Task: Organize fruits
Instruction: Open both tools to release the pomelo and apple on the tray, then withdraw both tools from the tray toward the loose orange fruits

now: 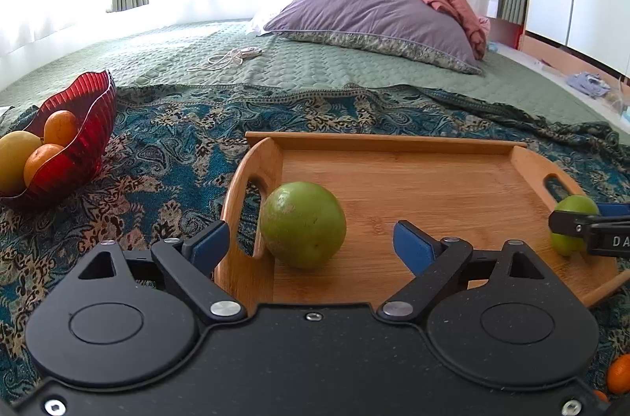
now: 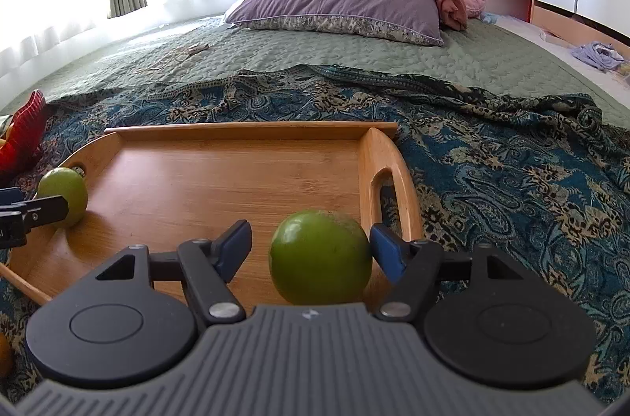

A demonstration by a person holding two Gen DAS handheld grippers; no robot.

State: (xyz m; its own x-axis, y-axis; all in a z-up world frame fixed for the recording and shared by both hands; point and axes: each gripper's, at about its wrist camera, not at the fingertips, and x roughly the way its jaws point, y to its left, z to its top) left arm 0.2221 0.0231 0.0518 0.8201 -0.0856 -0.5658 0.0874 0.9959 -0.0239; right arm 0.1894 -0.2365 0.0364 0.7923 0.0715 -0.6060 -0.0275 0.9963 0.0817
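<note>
**A:** So where were the claws at that point? Anything in them?

**B:** Nope, both open. Left claw (image 1: 311, 241) had its blue pads spread wide with a green fruit (image 1: 302, 224) sitting between them, clear gap on each side, so nothing was gripped. Right claw (image 2: 311, 246) was the same deal: its own green fruit (image 2: 319, 256) sat between the pads, loads of room on the left. The right pad looked about touching the skin, but the fruit was resting on the wood, not squeezed.

**A:** And the fruit was where exactly?

**B:** Both on the tray (image 1: 413, 187), one at each end. The left one was parked right against the left handle wall, the right one (image 1: 573, 229) up by the right handle. My guess is that's deliberate: round fruit rolls, so the end walls keep them put, and one per end keeps the two claws out of each other's way.

**A:** What else was around?

**B:** An orange (image 1: 620, 372) lay on the patterned throw (image 1: 165, 156) off the tray's near right corner, not sorted yet I'd say. Further out, off the tray's left end, there was a red bowl (image 1: 82, 140) with two oranges and a yellow fruit, so it looked like greens to the tray, the rest to the bowl. Way back on the bed: a white cord, then a purple pillow (image 1: 374, 10) with pink bedding on it, curtains behind.
</note>
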